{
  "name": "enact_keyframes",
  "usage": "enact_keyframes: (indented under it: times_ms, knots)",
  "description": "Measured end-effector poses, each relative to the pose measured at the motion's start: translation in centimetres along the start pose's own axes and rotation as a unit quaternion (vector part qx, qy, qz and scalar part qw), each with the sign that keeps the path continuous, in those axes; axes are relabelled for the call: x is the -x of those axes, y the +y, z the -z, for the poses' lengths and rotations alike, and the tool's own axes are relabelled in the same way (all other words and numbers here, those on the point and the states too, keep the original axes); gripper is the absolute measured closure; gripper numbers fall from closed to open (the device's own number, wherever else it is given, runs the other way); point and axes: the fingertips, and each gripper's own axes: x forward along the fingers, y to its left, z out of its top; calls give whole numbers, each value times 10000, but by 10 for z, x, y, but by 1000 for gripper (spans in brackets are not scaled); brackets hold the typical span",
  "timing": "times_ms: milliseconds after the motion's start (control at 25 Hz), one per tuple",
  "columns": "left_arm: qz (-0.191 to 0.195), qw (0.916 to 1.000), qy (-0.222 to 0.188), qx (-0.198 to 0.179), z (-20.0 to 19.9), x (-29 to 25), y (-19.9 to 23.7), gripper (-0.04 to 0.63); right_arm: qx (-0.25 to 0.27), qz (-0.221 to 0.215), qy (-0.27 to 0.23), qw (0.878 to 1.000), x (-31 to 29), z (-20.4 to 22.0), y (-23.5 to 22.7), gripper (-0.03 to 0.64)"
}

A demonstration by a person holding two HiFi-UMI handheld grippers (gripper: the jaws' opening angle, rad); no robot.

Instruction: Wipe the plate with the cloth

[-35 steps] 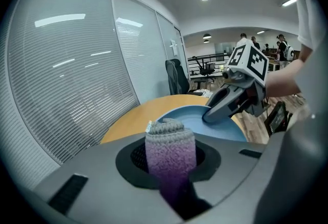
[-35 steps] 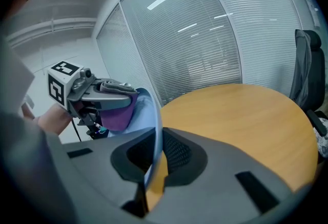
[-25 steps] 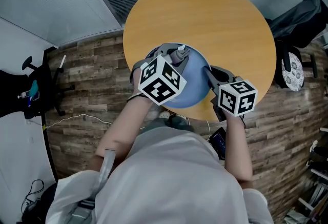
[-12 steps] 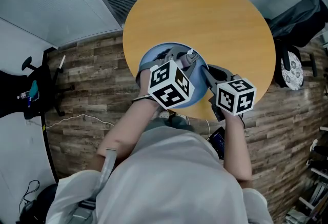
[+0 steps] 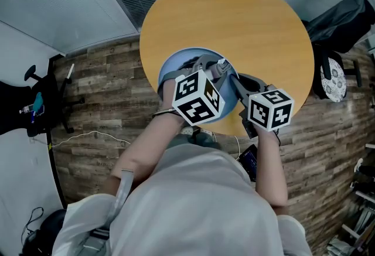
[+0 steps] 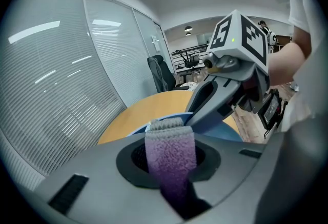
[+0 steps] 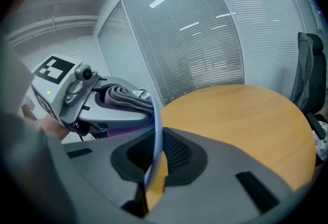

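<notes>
Blue plate (image 5: 174, 67) sat over the near edge of the table (image 5: 234, 14), rim clamped in the right hand-held gripper (image 7: 150, 166). The left hand-held gripper (image 6: 171, 177), closed on the purple cloth (image 6: 169, 146), apparently pressed it against the plate.

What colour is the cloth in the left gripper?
Purple cloth, greyer at its top; clearest in the left gripper view.

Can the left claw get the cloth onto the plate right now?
Likely yes. The left claw grips the cloth right at the plate, which the right claw holds by its rim; nothing sits between them.
</notes>
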Motion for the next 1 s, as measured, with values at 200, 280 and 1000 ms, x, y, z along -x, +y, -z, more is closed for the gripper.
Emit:
enact_keyframes:
  times_ms: [200,280,1000]
  knots:
    - [-68,9999,49,122,6,2,8,520,-60,-34,-17,10000,1,0,0,583]
    - [-122,9998,74,143,8,3,11,520,-85,-39,-19,10000,2,1,0,583]
    - [-456,9982,362,163,35,13,40,520,-278,0,-68,9996,11,-1,-10,583]
